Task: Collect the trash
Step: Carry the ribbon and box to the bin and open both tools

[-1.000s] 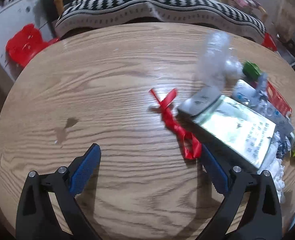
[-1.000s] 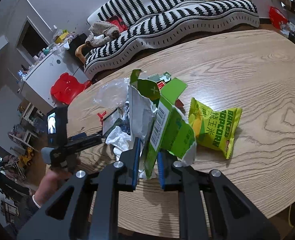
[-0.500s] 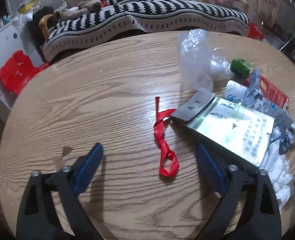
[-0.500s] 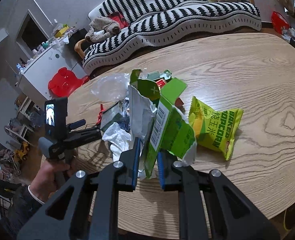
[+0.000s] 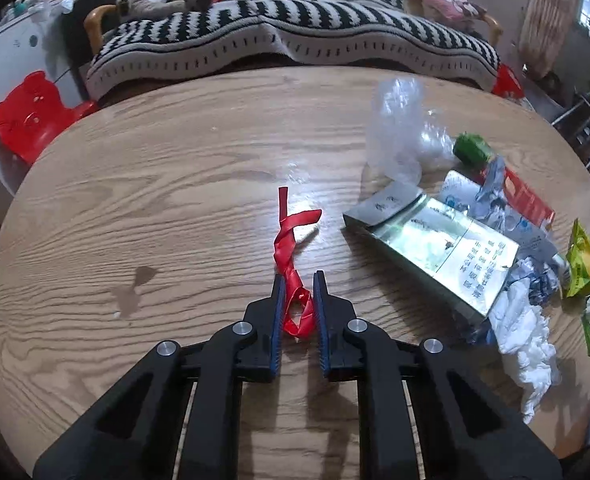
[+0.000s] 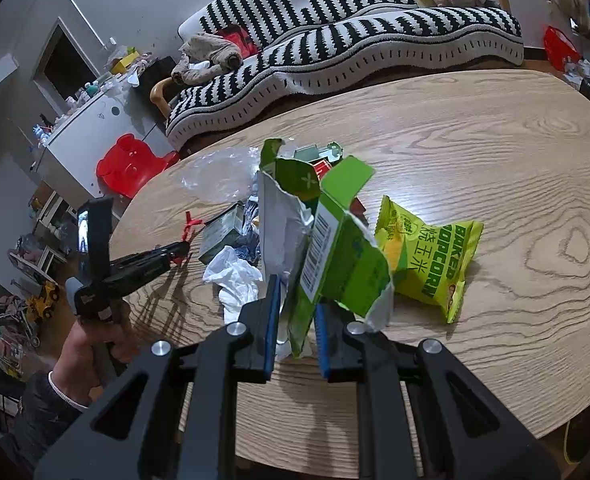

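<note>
Left gripper (image 5: 298,295) just closed from wide open onto the red ribbon (image 5: 291,258); grab secured. Right gripper (image 6: 297,312) still clamps the torn green carton (image 6: 341,256).

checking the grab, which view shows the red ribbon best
The left wrist view: the ribbon lies centred and whole, its looped end between the left hand-held gripper fingers. The right wrist view shows only a small red bit far off.

Left gripper (image 5: 298,280) jaws pinch red ribbon (image 5: 291,264); wooden table (image 5: 175,200) beneath.
</note>
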`<move>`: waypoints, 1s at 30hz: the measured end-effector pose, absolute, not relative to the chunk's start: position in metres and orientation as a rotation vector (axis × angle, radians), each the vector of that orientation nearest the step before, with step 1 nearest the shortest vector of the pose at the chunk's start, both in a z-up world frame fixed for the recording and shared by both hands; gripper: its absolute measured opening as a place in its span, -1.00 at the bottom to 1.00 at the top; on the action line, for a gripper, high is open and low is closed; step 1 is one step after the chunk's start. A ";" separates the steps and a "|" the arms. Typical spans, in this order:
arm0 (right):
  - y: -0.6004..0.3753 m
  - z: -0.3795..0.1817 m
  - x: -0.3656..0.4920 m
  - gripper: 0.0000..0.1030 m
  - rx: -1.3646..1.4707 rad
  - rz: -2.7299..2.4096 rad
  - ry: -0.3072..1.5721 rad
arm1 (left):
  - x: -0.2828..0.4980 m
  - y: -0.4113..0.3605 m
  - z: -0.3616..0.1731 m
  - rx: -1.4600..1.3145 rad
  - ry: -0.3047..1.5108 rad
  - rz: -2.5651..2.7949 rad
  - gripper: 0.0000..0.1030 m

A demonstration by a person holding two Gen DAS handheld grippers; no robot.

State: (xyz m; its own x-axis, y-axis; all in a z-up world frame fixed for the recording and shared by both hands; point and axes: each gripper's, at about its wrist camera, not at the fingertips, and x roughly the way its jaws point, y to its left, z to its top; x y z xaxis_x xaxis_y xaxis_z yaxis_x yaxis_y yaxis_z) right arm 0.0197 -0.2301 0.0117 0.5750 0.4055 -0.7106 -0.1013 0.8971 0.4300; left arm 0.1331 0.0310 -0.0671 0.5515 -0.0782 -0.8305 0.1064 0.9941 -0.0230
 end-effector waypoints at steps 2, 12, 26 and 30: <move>-0.230 0.014 0.018 -0.68 0.358 0.302 0.910 | 0.130 0.034 -0.059 0.019 0.961 -0.109 -0.75; -0.236 0.032 -0.004 -0.68 0.246 0.220 0.855 | 0.091 -0.006 -0.015 0.024 0.873 -0.219 -0.74; -0.367 0.056 -0.084 -0.68 0.228 -0.066 0.770 | 0.031 -0.170 0.014 0.119 0.780 -0.587 -0.74; -0.435 0.057 -0.123 -0.68 0.286 -0.200 0.749 | 0.000 -0.233 0.010 0.153 0.765 -0.731 -0.74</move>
